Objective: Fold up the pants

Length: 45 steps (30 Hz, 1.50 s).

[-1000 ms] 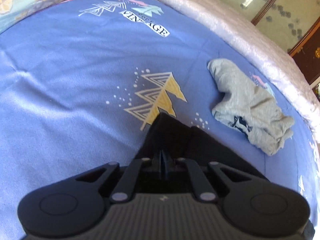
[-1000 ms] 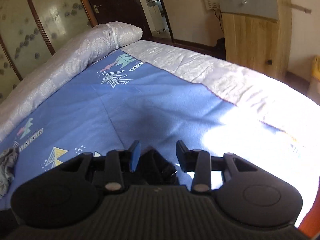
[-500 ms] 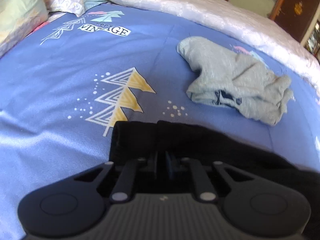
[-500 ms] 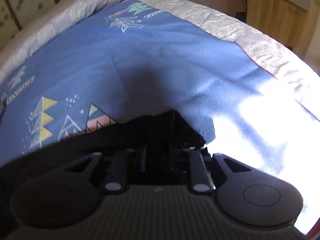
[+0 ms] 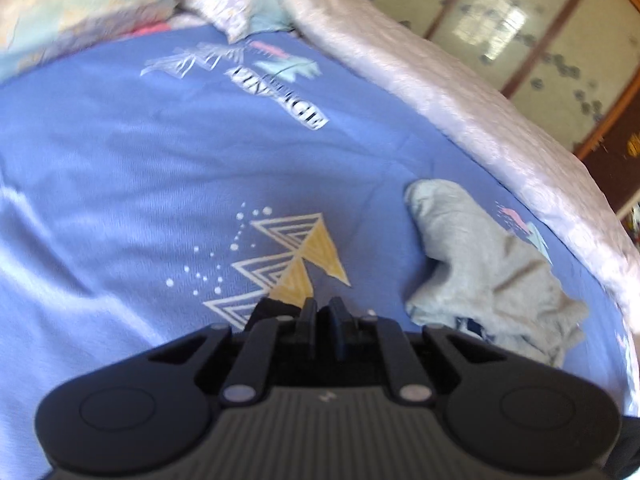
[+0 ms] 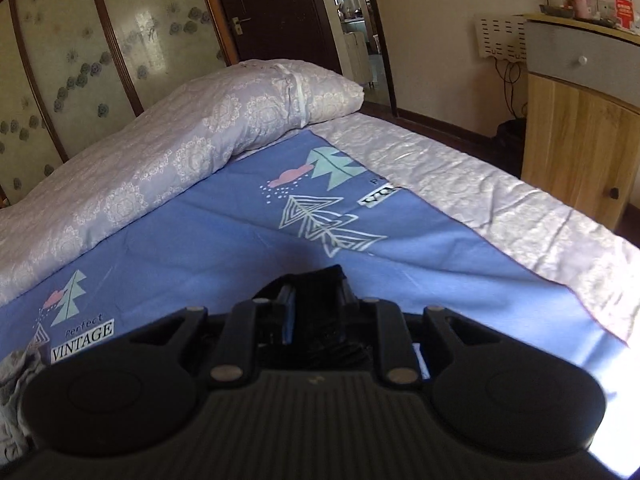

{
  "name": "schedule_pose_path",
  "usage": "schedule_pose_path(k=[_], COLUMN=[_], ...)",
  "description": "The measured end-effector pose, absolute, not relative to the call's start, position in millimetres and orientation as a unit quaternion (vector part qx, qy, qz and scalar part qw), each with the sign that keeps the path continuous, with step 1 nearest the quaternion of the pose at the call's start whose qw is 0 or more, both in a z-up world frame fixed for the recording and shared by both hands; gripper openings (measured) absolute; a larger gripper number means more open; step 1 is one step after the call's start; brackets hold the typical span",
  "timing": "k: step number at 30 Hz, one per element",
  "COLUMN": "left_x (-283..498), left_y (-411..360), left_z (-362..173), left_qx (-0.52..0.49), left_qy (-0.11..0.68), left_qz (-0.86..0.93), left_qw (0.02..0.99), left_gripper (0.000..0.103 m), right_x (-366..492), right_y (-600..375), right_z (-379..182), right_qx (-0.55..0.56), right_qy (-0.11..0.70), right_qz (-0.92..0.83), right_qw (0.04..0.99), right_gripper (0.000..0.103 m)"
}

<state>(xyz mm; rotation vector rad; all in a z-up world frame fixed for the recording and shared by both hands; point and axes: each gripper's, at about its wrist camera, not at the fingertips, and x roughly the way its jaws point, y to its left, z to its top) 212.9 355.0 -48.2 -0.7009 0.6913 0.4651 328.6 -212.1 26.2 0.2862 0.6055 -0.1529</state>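
Blue bedspread carries a grey garment near its quilted edge. Both grippers, left and right, are clamped on the black pants, lifted; no fold looks laid down yet.

Both wrist views low over blue bedspread, facing apart, sharing grey garment.
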Motion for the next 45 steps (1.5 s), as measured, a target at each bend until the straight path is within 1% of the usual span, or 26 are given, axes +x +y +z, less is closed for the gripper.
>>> schedule_pose_path(k=[1,2,3,4,7,9,11,13,16,19,20,21,22,24,27,29,31,32,33,35,37,38,40,41,42,45], left_x=[214.1,216.4,217.9,217.1,206.5,191.4,172.0,152.7,128.2,112.5,109.7,107.9,107.2,104.5,111.7,115.4,118.4,118.4,116.9,114.7,110.8,107.3,99.8,96.1,93.4,84.8], left_y=[356.6,357.3,357.1,357.0,359.7,358.2,353.3,345.3,329.3,307.1,297.7,288.1,279.0,262.1,248.9,246.7,245.4,244.6,243.8,244.1,245.4,245.3,243.1,240.4,237.2,225.4], left_z=[-53.4,-57.7,-60.5,-61.5,-54.6,-45.2,-33.7,-22.7,-12.6,-13.2,-15.0,-17.5,-20.5,-29.2,-46.1,-55.4,-59.4,-59.5,-58.7,-56.4,-50.4,-46.0,-36.3,-31.6,-27.5,-20.2], left_qx=[-0.339,-0.341,-0.335,-0.329,-0.329,-0.336,-0.338,-0.328,-0.315,-0.316,-0.311,-0.304,-0.295,-0.276,-0.245,-0.238,-0.23,-0.228,-0.228,-0.233,-0.239,-0.243,-0.248,-0.248,-0.246,-0.235], left_qy=[0.327,0.331,0.34,0.345,0.344,0.336,0.322,0.314,0.318,0.341,0.35,0.361,0.37,0.388,0.419,0.43,0.431,0.43,0.428,0.425,0.418,0.412,0.396,0.389,0.383,0.379], left_qz=[0.224,0.233,0.251,0.258,0.24,0.23,0.221,0.214,0.198,0.145,0.127,0.112,0.099,0.084,0.088,0.1,0.106,0.105,0.103,0.097,0.095,0.093,0.083,0.075,0.067,0.044], left_qw=[0.853,0.848,0.842,0.84,0.846,0.85,0.857,0.865,0.872,0.874,0.874,0.875,0.875,0.875,0.87,0.865,0.866,0.867,0.868,0.869,0.871,0.873,0.88,0.884,0.888,0.894], left_gripper=[0.01,0.01,0.01,0.009,0.011,0.014,0.02,0.022,0.022,0.022,0.022,0.022,0.024,0.025,0.025,0.025,0.025,0.026,0.027,0.031,0.032,0.033,0.034,0.035,0.036,0.04], right_x=[342.8,353.2,359.2,360.3,342.0,323.7,302.8,282.7,268.6,273.3,279.0,285.8,294.5,306.0,317.9,339.8,354.3,352.4,342.9,322.6,301.6,292.3,265.9,254.4,243.3,202.0], right_y=[-204.5,-196.5,-191.5,-188.9,-205.4,-224.8,-246.1,-263.2,-269.9,-255.8,-248.8,-241.6,-235.0,-219.1,-218.5,-220.7,-222.6,-225.5,-228.0,-226.2,-220.9,-217.9,-210.8,-204.8,-196.1,-153.2], right_z=[17.4,10.0,4.0,1.0,-1.6,-1.2,-2.7,-8.1,-22.4,-39.9,-45.8,-51.7,-56.4,-50.4,-23.9,-23.1,-32.1,-33.3,-30.3,-20.1,-10.0,-5.2,2.5,3.3,2.8,-5.0], right_qx=[0.139,0.129,0.118,0.113,0.149,0.171,0.205,0.243,0.285,0.293,0.289,0.285,0.279,0.243,0.234,0.208,0.171,0.183,0.203,0.218,0.204,0.203,0.221,0.236,0.247,0.247], right_qy=[0.301,0.309,0.315,0.315,0.31,0.309,0.304,0.303,0.32,0.34,0.347,0.359,0.375,0.363,0.284,0.304,0.355,0.364,0.354,0.336,0.338,0.339,0.348,0.357,0.37,0.411], right_qz=[-0.075,-0.085,-0.096,-0.099,-0.067,-0.064,-0.062,-0.051,-0.036,-0.027,-0.027,-0.028,-0.034,-0.061,-0.084,-0.15,-0.194,-0.187,-0.176,-0.138,-0.116,-0.103,-0.057,-0.028,0.005,0.103], right_qw=[0.941,0.939,0.937,0.937,0.936,0.933,0.928,0.92,0.903,0.893,0.892,0.889,0.883,0.898,0.926,0.917,0.898,0.894,0.896,0.906,0.911,0.913,0.909,0.903,0.896,0.871], right_gripper=[0.032,0.046,0.055,0.055,0.053,0.053,0.054,0.054,0.055,0.055,0.05,0.025,0.005,0.005,0.004,0.002,0.003,0.004,0.009,0.009,0.011,0.014,0.02,0.027,0.03,0.03])
